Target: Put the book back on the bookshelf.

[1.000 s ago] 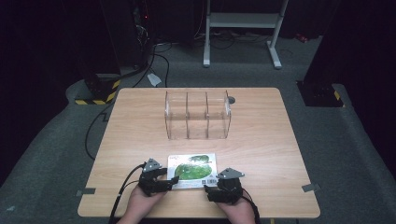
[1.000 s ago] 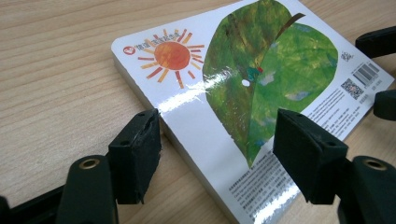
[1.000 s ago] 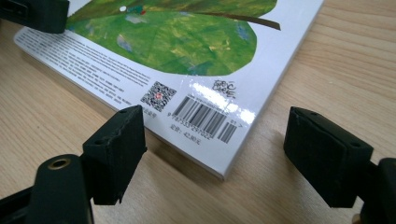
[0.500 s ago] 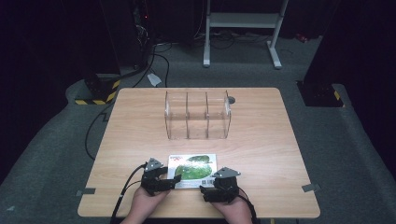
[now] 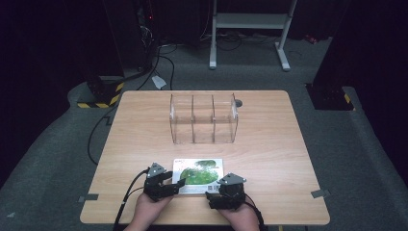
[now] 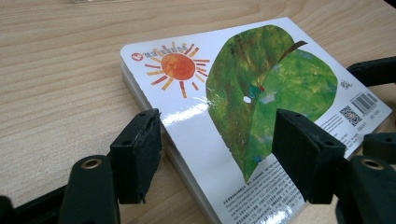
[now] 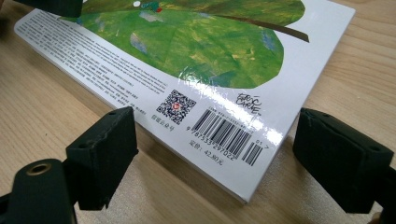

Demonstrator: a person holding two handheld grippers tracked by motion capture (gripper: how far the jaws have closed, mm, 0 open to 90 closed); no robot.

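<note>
Glossy white board book (image 5: 198,170) with a big green leaf, an orange sun and a barcode on its cover lies flat on the pale wooden worktop (image 5: 269,159), close to the near edge and about midway between left and right. We hold a black gripper in each hand at its near corners. Our left gripper (image 5: 174,183) sits at the book's near left corner; in the left gripper view its jaws stand apart on either side of that corner (image 6: 210,140), one pad over bare wood beside the book's thick page edge, the other over the leaf, and neither presses on the cover. These jaws have just been closing a little, with the corner of the book between them. Our right gripper (image 5: 217,188) sits at the near right corner; in the right gripper view its jaws are spread wide, the barcode corner (image 7: 219,135) between them and clear wood showing between each pad and the book, so they are released.

Farther off, around the middle of the worktop, stands a clear plastic box (image 5: 204,119) split into three compartments side by side. A small dark round thing (image 5: 239,103) lies just beyond its far right corner.
</note>
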